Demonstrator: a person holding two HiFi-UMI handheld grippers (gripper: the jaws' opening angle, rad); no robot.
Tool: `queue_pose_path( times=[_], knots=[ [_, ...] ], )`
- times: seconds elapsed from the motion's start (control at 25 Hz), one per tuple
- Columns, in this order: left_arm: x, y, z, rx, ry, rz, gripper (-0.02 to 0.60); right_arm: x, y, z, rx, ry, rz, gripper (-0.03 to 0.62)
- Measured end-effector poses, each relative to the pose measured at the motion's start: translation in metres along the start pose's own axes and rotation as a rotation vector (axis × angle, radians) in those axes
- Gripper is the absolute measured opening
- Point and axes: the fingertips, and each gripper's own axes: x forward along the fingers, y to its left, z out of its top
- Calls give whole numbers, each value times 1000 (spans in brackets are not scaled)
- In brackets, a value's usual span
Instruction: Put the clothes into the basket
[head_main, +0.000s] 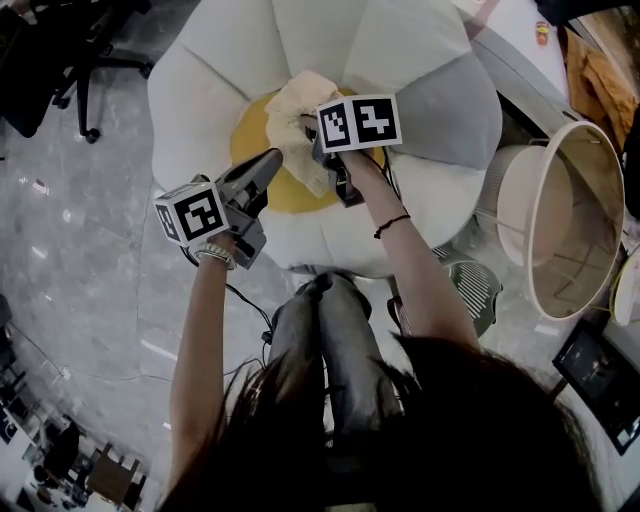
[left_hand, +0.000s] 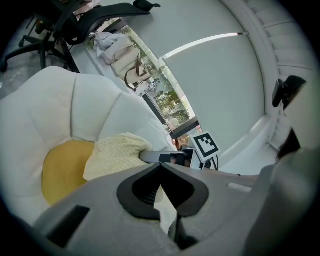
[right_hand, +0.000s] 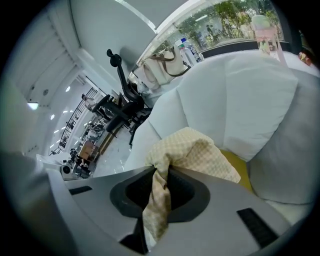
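Directly ahead of you, the big white flower-shaped cushion fills the far half of the scene, with its yellow centre toward the near side. Well apart on the right stands the white basket, its open mouth showing. The clothes are one pale yellow checked cloth, bunched over the yellow centre and not in the basket. Your right gripper pinches it: a fold runs between the two fingers and hangs out on the near side. Your left gripper sits just left of the cloth, fingers pressed together at the tips. A pale sliver shows in the slit behind them, and you cannot tell whether any cloth is caught there.
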Motion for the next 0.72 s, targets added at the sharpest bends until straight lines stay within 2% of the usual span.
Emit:
queue_pose_path(
  times=[0.72],
  knots=[
    [-24, -87, 46, -35, -51, -32, 11, -86, 51, 40, -39, 5, 6, 57]
  ],
)
